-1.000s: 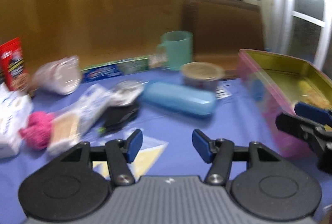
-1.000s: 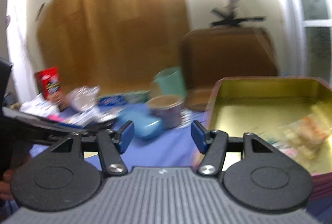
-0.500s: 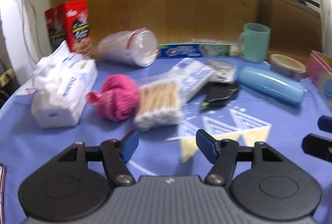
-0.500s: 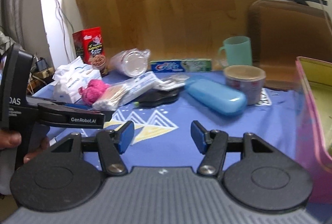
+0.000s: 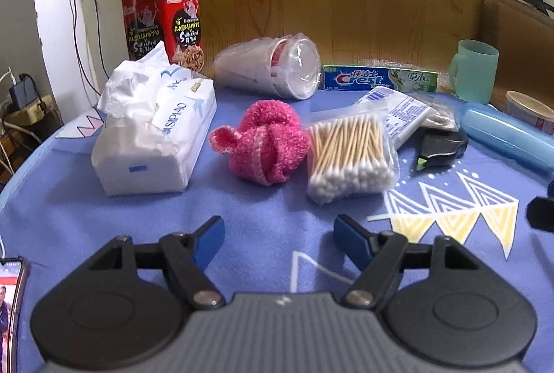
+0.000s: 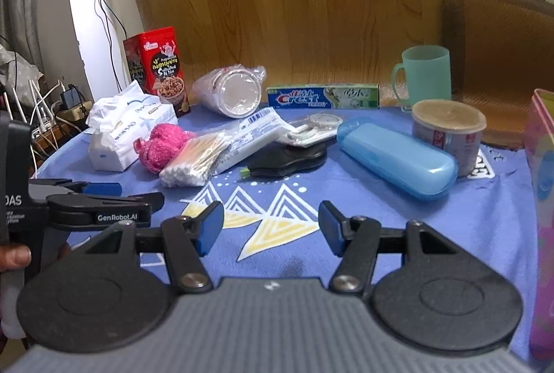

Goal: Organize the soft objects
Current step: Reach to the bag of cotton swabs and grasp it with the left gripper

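Note:
A fluffy pink knitted thing point(image 5: 263, 144) point(image 6: 161, 146) lies on the blue tablecloth, between a white tissue pack point(image 5: 155, 137) point(image 6: 121, 134) on its left and a bag of cotton swabs point(image 5: 349, 158) point(image 6: 197, 162) on its right. My left gripper point(image 5: 278, 239) hovers just short of the pink thing; its jaws are opening and nothing is between them. In the right wrist view the left gripper point(image 6: 114, 196) shows at the left edge, held by a hand. My right gripper point(image 6: 270, 229) stands open and empty over the cloth's triangle pattern.
Behind stand a red snack box point(image 5: 162, 23), a bagged stack of cups point(image 5: 270, 65), a toothpaste box point(image 5: 379, 78), a green mug point(image 6: 424, 77), a lidded tub point(image 6: 448, 134), a blue case point(image 6: 394, 162) and a black device point(image 6: 287, 162). A pink tin point(image 6: 542, 200) is at right, a phone point(image 5: 10, 303) at left.
Both views have swung left, from the pink tin to the tissue pack and pink knitted thing. The left jaws stand wider than before. The right jaws keep the same gap.

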